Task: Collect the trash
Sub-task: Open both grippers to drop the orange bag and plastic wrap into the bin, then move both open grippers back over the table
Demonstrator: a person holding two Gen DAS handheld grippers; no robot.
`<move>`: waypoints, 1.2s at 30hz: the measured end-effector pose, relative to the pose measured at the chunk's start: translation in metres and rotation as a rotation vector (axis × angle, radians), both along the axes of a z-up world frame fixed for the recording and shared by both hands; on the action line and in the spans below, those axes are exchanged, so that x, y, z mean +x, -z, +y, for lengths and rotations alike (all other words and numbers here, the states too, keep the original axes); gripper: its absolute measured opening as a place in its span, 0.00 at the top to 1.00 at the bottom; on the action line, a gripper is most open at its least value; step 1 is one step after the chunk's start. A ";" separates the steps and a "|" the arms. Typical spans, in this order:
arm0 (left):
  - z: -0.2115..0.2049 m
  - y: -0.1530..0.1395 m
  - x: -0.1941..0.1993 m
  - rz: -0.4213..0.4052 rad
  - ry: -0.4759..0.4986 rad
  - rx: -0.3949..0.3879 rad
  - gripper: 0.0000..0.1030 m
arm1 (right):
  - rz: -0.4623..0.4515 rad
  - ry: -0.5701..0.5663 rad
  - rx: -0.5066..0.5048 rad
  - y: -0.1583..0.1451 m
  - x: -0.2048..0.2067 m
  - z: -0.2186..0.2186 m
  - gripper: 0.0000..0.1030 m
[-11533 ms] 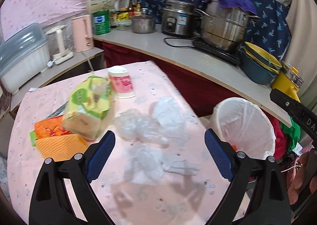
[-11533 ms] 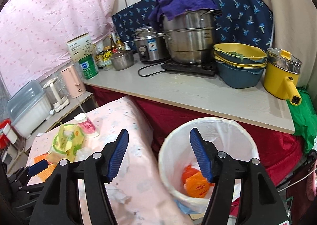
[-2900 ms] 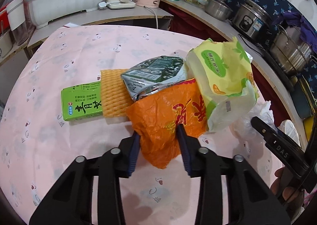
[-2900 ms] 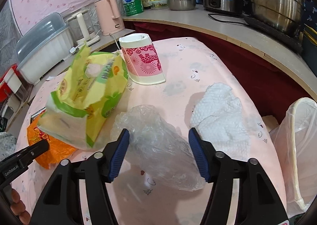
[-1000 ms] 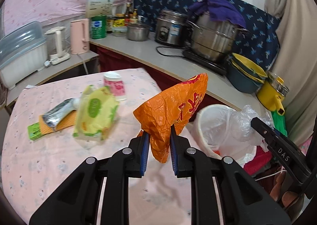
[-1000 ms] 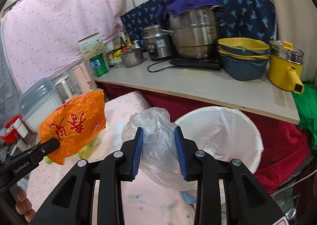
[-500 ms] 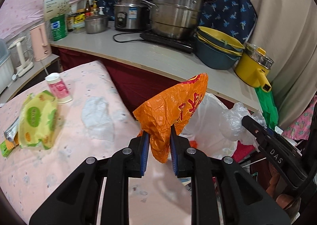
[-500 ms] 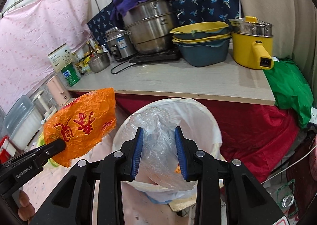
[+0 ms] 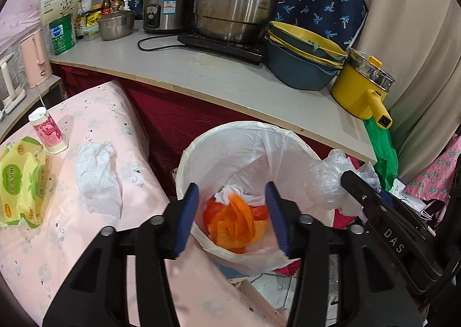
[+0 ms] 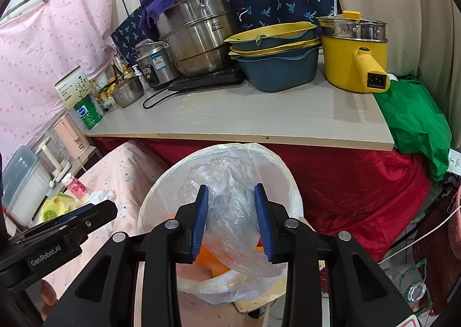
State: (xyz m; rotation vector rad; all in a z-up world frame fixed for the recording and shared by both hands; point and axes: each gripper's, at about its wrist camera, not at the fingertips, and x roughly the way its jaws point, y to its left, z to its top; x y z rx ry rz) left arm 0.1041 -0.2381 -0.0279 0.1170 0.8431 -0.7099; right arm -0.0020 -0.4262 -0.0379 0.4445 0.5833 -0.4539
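A white-lined trash bin [image 9: 184, 160] [image 10: 291, 183] stands beside the pink table. My left gripper [image 9: 232, 207] hangs over it with jaws opening and nothing between them. The orange plastic bag [image 9: 237, 219] lies inside the bin on other orange trash. My right gripper [image 10: 232, 214] is shut on a clear plastic bag [image 10: 230, 203] [image 9: 328, 180] above the bin's mouth. On the table lie a crumpled white paper towel [image 9: 98, 177], a yellow-green wipes pack [image 9: 20, 180] and a pink-patterned cup [image 9: 47, 131].
A grey counter [image 9: 230, 79] behind the bin carries a steel pot [image 9: 236, 16], rice cooker [image 9: 164, 13], stacked blue and yellow basins [image 9: 302, 68] and a yellow electric pot [image 9: 363, 88]. A green bag [image 10: 415, 122] and red cloth [image 10: 360, 183] sit at the right.
My left gripper opened and the orange bag dropped from it into the bin. Both grippers moved closer over the bin; the right one still holds the clear bag.
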 end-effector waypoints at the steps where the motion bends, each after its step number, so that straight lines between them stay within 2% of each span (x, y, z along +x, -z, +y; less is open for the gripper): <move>1: 0.002 0.000 0.001 -0.001 -0.006 0.000 0.50 | 0.000 -0.003 -0.002 0.000 0.002 0.001 0.69; 7: 0.017 0.000 0.010 -0.001 -0.047 0.004 0.47 | -0.005 -0.024 -0.011 -0.001 0.018 0.010 0.65; 10: 0.027 -0.001 0.014 -0.008 -0.072 0.004 0.43 | -0.005 -0.026 -0.019 -0.001 0.025 0.015 0.60; 14: 0.041 -0.002 0.018 -0.019 -0.101 0.006 0.41 | -0.013 -0.031 -0.031 -0.005 0.030 0.022 0.52; 28: 0.097 -0.009 0.029 -0.018 -0.192 -0.027 0.40 | -0.033 -0.089 -0.073 -0.029 0.041 0.064 0.47; 36: 0.148 -0.011 0.039 -0.010 -0.298 -0.049 0.32 | -0.033 -0.153 -0.092 -0.035 0.055 0.102 0.45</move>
